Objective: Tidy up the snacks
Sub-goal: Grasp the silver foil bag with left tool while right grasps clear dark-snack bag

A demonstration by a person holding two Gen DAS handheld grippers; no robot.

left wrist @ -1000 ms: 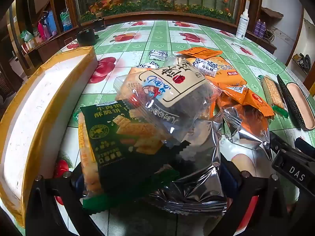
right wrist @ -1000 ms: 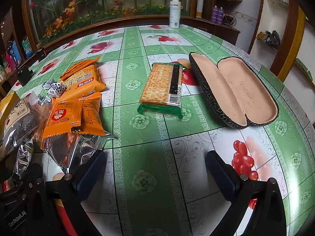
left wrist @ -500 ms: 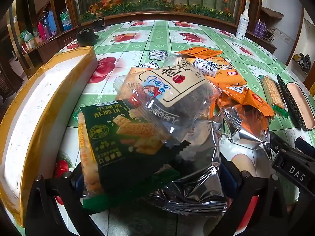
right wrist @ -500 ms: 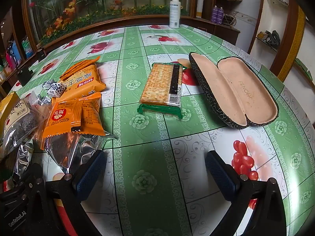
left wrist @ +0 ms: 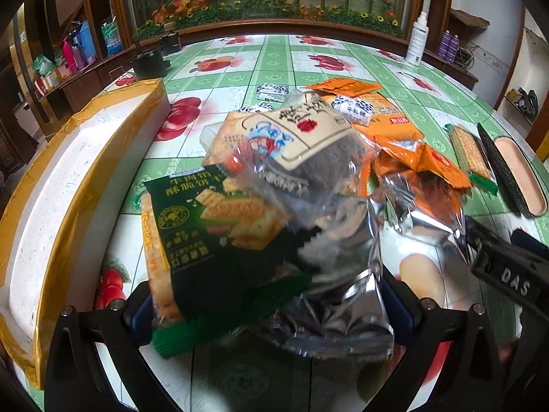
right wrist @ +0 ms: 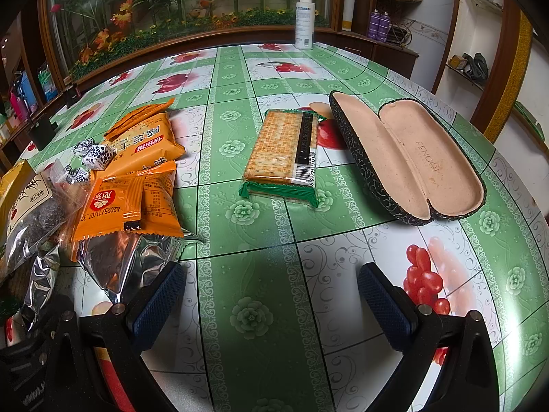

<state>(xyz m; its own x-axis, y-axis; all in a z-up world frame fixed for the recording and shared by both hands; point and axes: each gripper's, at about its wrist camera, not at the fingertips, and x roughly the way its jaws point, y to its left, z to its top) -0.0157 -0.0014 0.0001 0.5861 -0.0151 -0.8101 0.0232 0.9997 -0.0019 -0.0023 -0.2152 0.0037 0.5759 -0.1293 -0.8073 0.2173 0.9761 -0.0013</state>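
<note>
Green floral oilcloth (right wrist: 254, 316) lay bare between the right gripper's (right wrist: 271, 304) spread fingers, the cracker pack (right wrist: 281, 152) well ahead. The left gripper (left wrist: 267, 312), also spread, straddled the green biscuit pack (left wrist: 219, 237) and silver bag (left wrist: 343, 274); closing on one seemed next.

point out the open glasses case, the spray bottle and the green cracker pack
glasses case (right wrist: 411, 164): right wrist view, tan inner lining.
spray bottle (right wrist: 304, 17): right wrist view, white body.
green cracker pack (left wrist: 212, 226): left wrist view, printed front.
</note>
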